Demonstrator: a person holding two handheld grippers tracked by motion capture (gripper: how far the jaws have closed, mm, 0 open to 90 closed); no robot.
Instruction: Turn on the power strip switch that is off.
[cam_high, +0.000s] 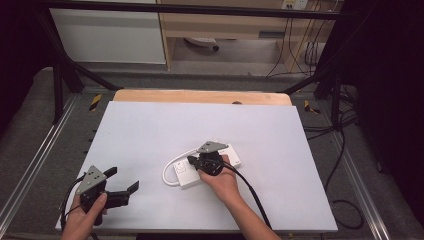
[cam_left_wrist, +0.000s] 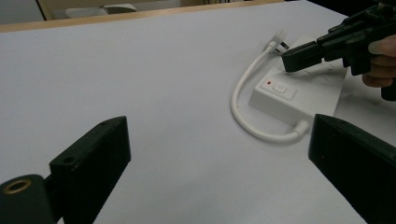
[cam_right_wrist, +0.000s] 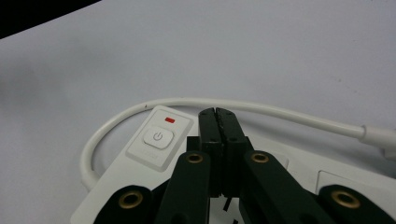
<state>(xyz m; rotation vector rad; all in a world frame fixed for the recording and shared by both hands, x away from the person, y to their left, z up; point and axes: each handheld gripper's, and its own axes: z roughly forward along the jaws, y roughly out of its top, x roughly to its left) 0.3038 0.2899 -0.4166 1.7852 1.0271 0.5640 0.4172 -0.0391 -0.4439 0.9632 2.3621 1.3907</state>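
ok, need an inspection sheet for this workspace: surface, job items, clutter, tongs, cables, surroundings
Surface: white board on a wooden table, clean.
Job's things: white power strip with red light and power button, lying flat.
Clutter: nothing seen.
Tongs: right tongs shut, empty, tips over the strip beside the button; left tongs open, empty, apart from the strip.
Cables: strip's white cord loops at its left end; a black cable trails from the right tongs.
Surroundings: black frame, cabinets behind, floor cables at right.
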